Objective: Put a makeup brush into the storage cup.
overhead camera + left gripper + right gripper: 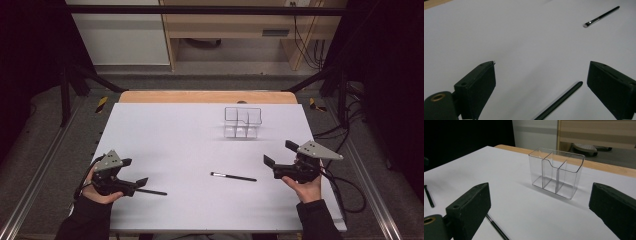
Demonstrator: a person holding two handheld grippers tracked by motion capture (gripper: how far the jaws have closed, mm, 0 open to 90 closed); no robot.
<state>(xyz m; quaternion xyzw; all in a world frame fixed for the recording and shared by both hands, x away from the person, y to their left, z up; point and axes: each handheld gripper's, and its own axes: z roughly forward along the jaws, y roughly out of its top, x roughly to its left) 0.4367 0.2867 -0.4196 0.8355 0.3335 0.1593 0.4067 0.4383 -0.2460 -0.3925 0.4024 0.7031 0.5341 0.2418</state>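
A clear plastic organizer (242, 122) with three compartments stands upright and empty toward the table's back; the right gripper view faces it (556, 173). A thin makeup brush (232, 176) with a black handle and silver ferrule lies flat mid-table, far off in the left gripper view (601, 16). A second black stick (150, 191) lies by my left gripper (135, 172), its end on the table between the wide-apart jaws (560, 101). My left gripper (541, 68) is open and holds nothing. My right gripper (280, 153) hovers right of the brush, open and empty (539, 190).
The white table top (165, 135) ends in a wooden strip (207, 96) at the back. A thin dark handle (496, 228) lies on the table below the right gripper's jaws. Cables (345, 187) trail off the table's right side.
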